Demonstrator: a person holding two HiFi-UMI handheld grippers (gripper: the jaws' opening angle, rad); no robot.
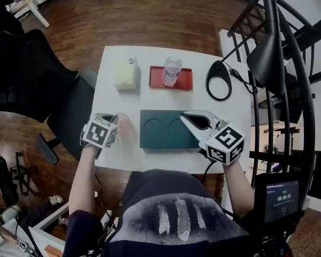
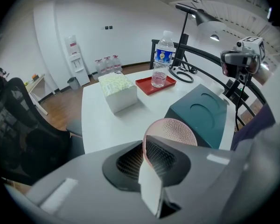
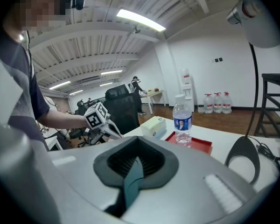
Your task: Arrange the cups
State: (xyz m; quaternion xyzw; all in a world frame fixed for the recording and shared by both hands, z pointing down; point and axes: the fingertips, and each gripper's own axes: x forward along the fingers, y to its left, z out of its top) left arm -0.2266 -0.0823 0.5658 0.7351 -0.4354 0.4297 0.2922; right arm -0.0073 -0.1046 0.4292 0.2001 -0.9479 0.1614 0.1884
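**Cup pinched at the rim, nearest recess is the target**

The left tool (image 2: 149, 164) is narrowed onto the wall of the pink cup (image 2: 170, 130), one jaw inside the rim and one outside. The cup stands on the bench (image 1: 123, 157) at this tool's tip. Just to its right lies the teal holder (image 1: 160, 133) with two empty round recesses. The right tool (image 3: 133, 171) is clamped on the holder's edge, probably to steady it.

A rim pinch lets a cup swing, so I would lift it straight up, clear the holder's edge, and lower it upright into the nearer recess. The farther recess is crowded by the right tool.

The bench edge runs close on the left tool's left and behind it. Ahead is open bench up to the tissue box (image 1: 125, 74). Beyond the holder stands the red tray (image 1: 154, 78) with a water bottle (image 1: 172, 71).
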